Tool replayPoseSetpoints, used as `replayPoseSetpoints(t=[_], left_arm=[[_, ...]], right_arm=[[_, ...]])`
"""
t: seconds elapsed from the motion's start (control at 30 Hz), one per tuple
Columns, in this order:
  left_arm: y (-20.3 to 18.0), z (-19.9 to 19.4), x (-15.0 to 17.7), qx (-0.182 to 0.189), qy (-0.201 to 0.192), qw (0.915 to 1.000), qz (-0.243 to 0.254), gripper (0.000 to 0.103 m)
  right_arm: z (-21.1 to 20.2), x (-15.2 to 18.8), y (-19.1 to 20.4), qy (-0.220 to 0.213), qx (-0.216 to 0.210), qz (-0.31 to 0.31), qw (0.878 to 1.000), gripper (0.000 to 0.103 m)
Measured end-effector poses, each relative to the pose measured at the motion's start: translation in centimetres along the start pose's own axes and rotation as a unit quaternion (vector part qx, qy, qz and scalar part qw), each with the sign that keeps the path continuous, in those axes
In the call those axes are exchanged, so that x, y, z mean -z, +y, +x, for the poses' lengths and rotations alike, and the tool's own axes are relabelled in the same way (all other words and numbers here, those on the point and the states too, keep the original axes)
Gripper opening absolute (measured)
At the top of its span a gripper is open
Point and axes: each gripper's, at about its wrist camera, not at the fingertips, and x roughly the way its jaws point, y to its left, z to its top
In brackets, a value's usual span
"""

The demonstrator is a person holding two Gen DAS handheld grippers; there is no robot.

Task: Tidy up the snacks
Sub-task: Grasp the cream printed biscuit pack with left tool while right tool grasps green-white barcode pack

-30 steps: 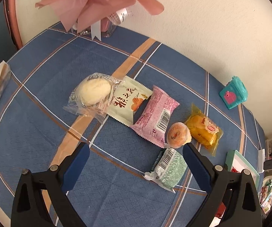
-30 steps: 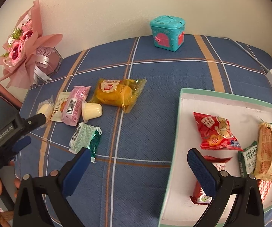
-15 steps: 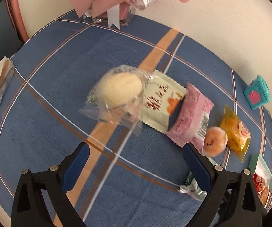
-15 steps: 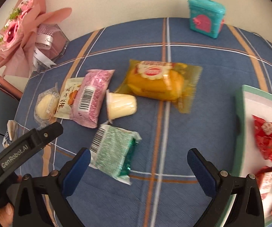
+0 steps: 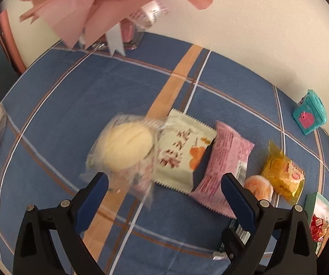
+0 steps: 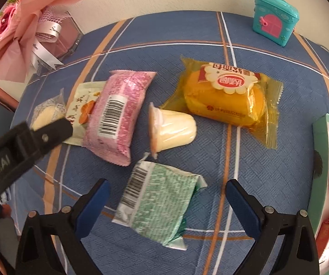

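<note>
left gripper: jaws wide apart, nothing in them. You're lined up over the clear-wrapped bun, which sits on the blue cloth at the far left end of the snack row.

right gripper: also spread wide and empty, with the green packet lying flat on the cloth between the fingers.

bun risk: its loose clear wrapper overlaps the white packet. Close on the film instead of the bun and I'd guess it slips out, or drags the white one along with it.

green packet risk: it's flat and crinkly. If you come down shallow, the pads will probably just skate over the foil.

neighbour risk: the jelly cup lies on its side just beyond the green packet, near its top corner. Bump it and it could roll into the yellow cake pack or the pink packet.

tray: off at the right edge, already holding red packs. Watch you don't clip the rim when carrying over.

crowding: both grippers are working the same cluster, so they might knock each other.
</note>
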Motion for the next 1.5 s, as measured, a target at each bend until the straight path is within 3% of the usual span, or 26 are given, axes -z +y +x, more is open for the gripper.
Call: replayPoseSetpoints(t=[0.3, 0.43, 0.57, 0.63, 0.8, 1.0, 1.5], left_arm=[[-0.2, 1.6, -1.2, -0.006, -0.022, 0.9990, 0.039, 0.096], [-0.4, 2.3, -1.5, -0.010, -0.025, 0.9983, 0.052, 0.083], [-0.8, 2.9, -1.3, 0.001, -0.020, 0.9982, 0.057, 0.080], [-1.1, 3.2, -1.3, 0.004, -0.015, 0.9982, 0.058, 0.066], [-1.7, 3.2, -1.0, 0.015, -0.015, 0.9978, 0.063, 0.055], [-2.2, 2.9, -0.3, 0.018, -0.008, 0.9972, 0.072, 0.054], [-1.5, -0.7, 1.9, 0.038, 0.018, 0.9982, 0.043, 0.053]], right_arm=[[0.0, -0.8, -1.7, -0.004, -0.001, -0.010, 1.000, 0.085], [-0.1, -0.9, -2.2, -0.010, -0.001, -0.014, 1.000, 0.074], [-0.5, -0.6, -2.4, -0.015, 0.002, -0.017, 1.000, 0.063], [-0.6, -0.5, -2.5, -0.018, 0.002, -0.016, 1.000, 0.062], [-1.0, 0.0, -2.9, -0.022, 0.001, -0.016, 1.000, 0.060], [-1.7, 0.8, -3.5, -0.023, -0.001, -0.018, 1.000, 0.053], [-6.0, 4.5, -5.5, -0.012, -0.003, -0.009, 1.000, 0.052]])
